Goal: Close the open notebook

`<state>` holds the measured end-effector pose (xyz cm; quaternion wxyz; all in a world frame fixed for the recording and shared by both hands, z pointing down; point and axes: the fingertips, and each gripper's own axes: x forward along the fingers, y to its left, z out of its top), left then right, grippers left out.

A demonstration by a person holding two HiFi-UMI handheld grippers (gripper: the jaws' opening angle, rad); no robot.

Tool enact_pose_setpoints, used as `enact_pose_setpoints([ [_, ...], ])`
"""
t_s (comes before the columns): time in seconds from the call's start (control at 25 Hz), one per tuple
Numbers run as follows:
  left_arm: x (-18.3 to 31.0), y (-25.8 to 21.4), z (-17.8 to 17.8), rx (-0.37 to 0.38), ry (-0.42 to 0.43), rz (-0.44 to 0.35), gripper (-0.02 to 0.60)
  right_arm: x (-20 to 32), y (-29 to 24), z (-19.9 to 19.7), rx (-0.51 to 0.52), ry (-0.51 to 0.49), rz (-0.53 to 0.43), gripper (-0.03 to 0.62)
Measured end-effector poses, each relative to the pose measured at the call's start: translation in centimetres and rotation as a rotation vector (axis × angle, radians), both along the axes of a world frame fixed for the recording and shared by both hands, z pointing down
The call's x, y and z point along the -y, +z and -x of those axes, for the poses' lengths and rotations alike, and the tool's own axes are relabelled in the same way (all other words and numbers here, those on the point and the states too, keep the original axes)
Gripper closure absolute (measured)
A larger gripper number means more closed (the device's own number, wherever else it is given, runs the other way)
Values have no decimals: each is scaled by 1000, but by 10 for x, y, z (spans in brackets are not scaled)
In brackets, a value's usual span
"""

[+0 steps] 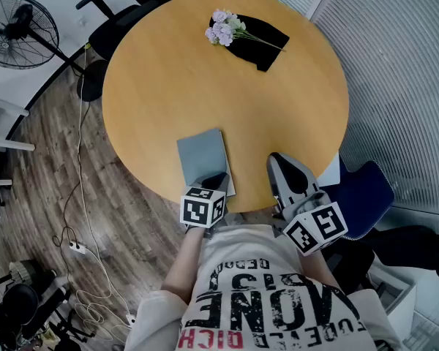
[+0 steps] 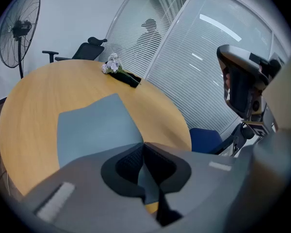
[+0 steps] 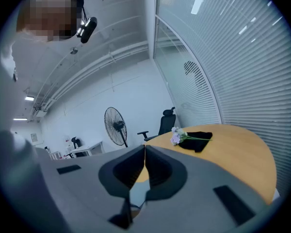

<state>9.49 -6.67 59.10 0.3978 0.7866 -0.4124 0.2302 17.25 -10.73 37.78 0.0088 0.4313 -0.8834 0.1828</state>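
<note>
The grey notebook [image 1: 203, 156] lies at the table's [image 1: 168, 72] near edge and looks closed. The left gripper [image 1: 216, 179] and the right gripper [image 1: 279, 159] are pressed together, empty. A push from the left one could slide it off.

Round table [image 1: 168, 72], light wood top. Grey notebook [image 1: 203, 156], flat on the top close to the near edge, one plain cover facing up. Black cloth [image 1: 262, 44], crumpled, on the far side of the top near the rim, well apart from the notebook. Sprig of pale purple flowers [image 1: 222, 28] — heads at the cloth's left end, thin stems laid across the cloth.
</note>
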Motion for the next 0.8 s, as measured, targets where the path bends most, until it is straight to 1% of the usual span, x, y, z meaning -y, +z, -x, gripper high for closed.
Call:
enact_pose_setpoints([
  [0.32, 3, 11, -6, -6, -1, 0, 560, -2, 1, 0, -1, -1, 2, 582],
  [0.52, 5, 19, -9, 4, 7, 3, 558, -2, 1, -1, 0, -1, 2, 582],
  [0.8, 6, 33, -12, 6, 26, 24, 554, -4, 0, -6, 7, 18, 5, 582],
])
